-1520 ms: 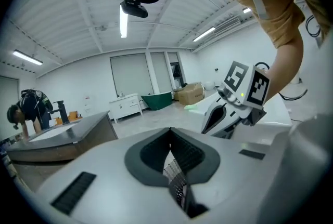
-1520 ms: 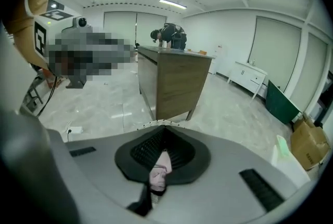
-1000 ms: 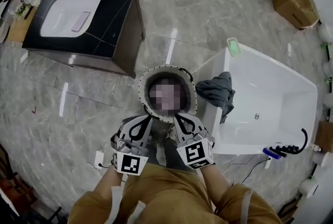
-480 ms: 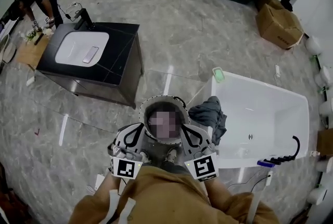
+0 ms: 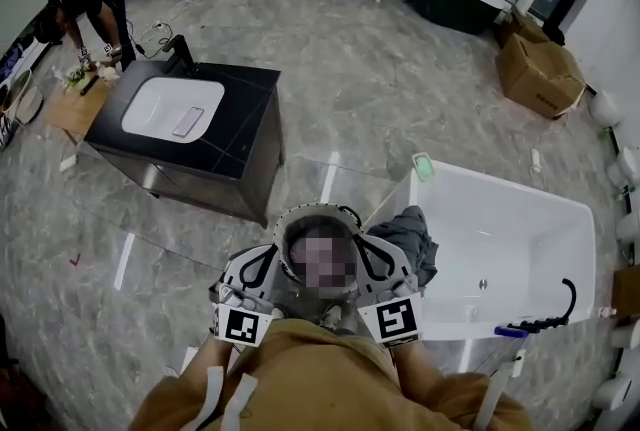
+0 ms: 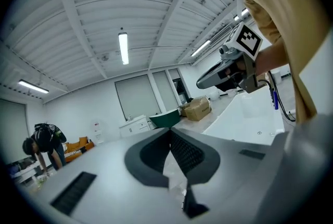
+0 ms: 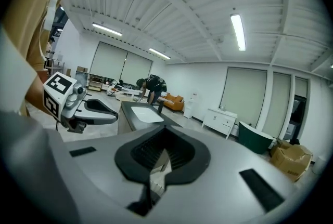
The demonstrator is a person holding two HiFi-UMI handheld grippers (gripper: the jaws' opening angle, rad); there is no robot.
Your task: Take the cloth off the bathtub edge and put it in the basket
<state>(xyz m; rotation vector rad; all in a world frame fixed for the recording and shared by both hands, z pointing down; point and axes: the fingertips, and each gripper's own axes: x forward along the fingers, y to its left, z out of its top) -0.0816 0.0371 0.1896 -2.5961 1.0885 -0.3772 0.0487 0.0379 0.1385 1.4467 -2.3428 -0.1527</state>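
Holds left gripper [image 5: 262, 259] and right gripper [image 5: 372, 257] side by side close to the chest, both clenched tight on nothing, jaws meeting tip to tip.

Finds the cloth [image 5: 408, 234], dark grey and bunched, draped over the near rim of the bathtub [image 5: 530, 239]. Lies just ahead and to the right of the right gripper, almost beside its tip. Lies farther from the left gripper, across the basket [image 5: 300, 212]. Spills to both sides of the rim, so seems to run across the edge rather than along it.

Places the basket on the floor straight ahead, between the two grippers and just left of the cloth.

Favours the right hand as the nearer one. Calls for parted jaws, a short reach right and down onto the fold atop the rim, then a short carry left to the basket.

Leaves open floor ahead and to the left, with the sink cabinet [image 5: 235, 134] well apart. Closes off the right side with the tub wall. Keeps the black hose [image 5: 568, 304] at the tub's near right end well clear of the cloth.
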